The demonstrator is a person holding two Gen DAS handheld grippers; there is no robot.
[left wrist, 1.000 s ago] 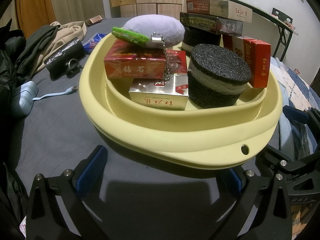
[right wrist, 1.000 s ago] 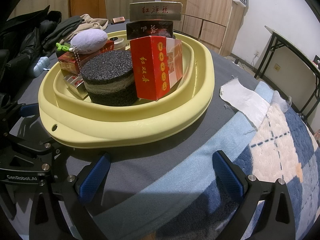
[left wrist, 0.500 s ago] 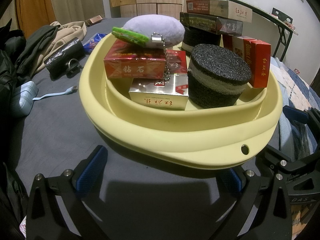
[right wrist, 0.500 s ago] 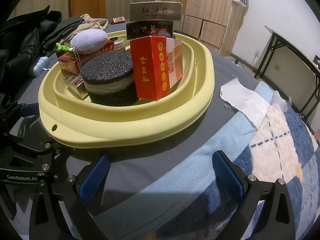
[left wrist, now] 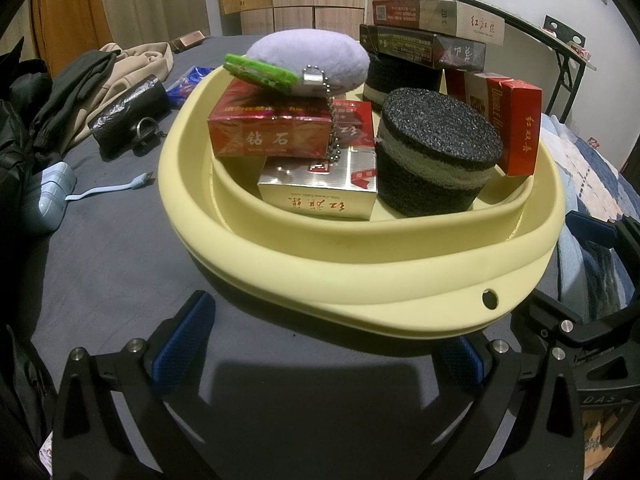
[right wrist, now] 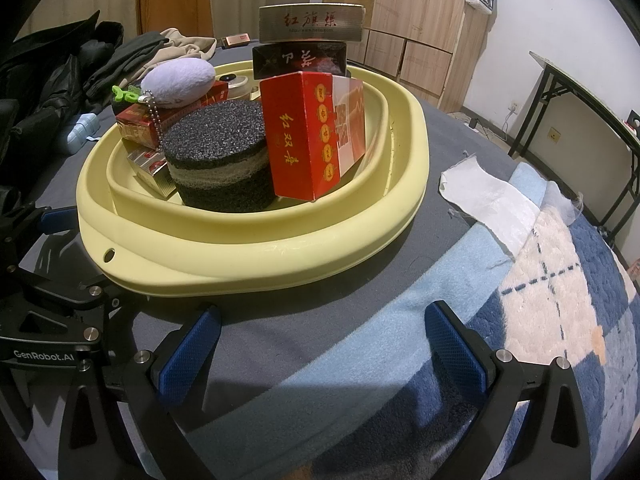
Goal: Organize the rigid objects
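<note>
A pale yellow basin (left wrist: 360, 264) (right wrist: 256, 256) sits on the grey bedcover and holds the objects. Inside are a black foam cylinder (left wrist: 438, 152) (right wrist: 218, 156), a red box (left wrist: 280, 132) stacked on a silver box (left wrist: 320, 196), an upright red carton (left wrist: 516, 128) (right wrist: 308, 136), and two flat cartons (left wrist: 432, 32) (right wrist: 310, 36) stacked at the back. A lavender plush keychain (left wrist: 312, 60) (right wrist: 178, 82) lies on the red box. My left gripper (left wrist: 320, 340) is open just short of the basin's near rim. My right gripper (right wrist: 322, 340) is open over the blanket, empty.
Dark and beige clothes (left wrist: 92, 80), a black pouch (left wrist: 128, 112), a pale blue case (left wrist: 44, 196) with a cable lie left of the basin. A white cloth (right wrist: 488, 196) and blue checked blanket (right wrist: 560, 300) lie to its right. A folding table (right wrist: 588, 92) stands by the wall.
</note>
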